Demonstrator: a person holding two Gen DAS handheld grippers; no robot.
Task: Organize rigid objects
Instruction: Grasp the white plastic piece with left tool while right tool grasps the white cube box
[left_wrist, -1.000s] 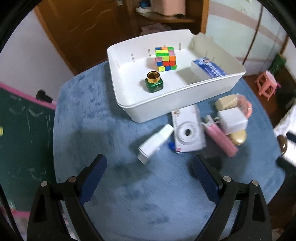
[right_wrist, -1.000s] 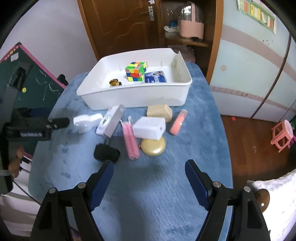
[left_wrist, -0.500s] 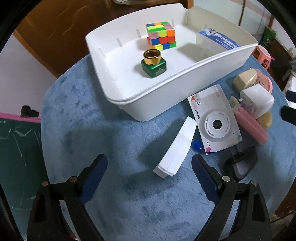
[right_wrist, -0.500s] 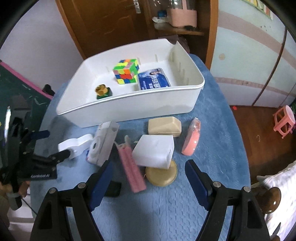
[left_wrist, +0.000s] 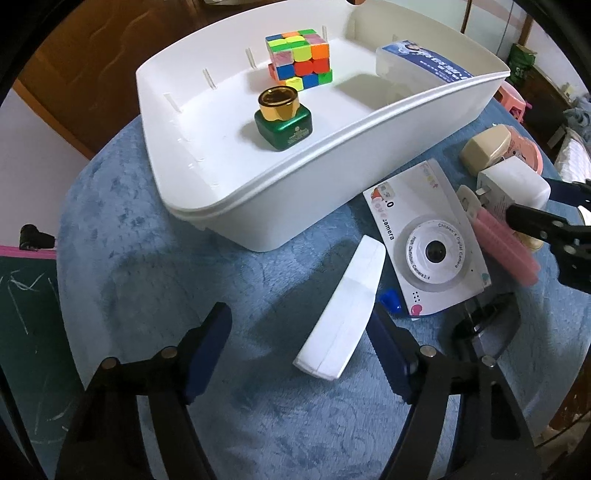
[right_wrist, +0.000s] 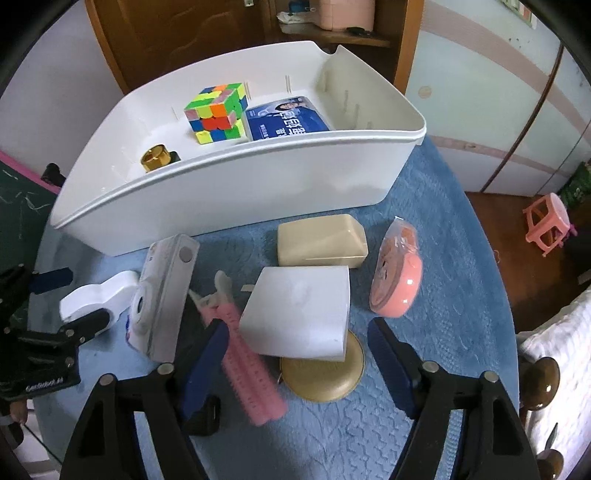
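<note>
A white bin on the blue table holds a colour cube, a green jar with a gold lid and a blue-labelled box. My left gripper is open, its fingers on either side of a white case lying on the cloth. My right gripper is open around a white charger block, which rests on a gold disc. A toy camera, a pink hair roller, a beige box and a pink round pack lie beside them.
A small black object lies by the camera's near corner. A chalkboard stands off the table's left edge. A pink stool and a wooden door are beyond the table.
Both grippers have moved down and forward toward the table. The left one now straddles the white case and the right one straddles the white charger block. Nothing has been gripped.
</note>
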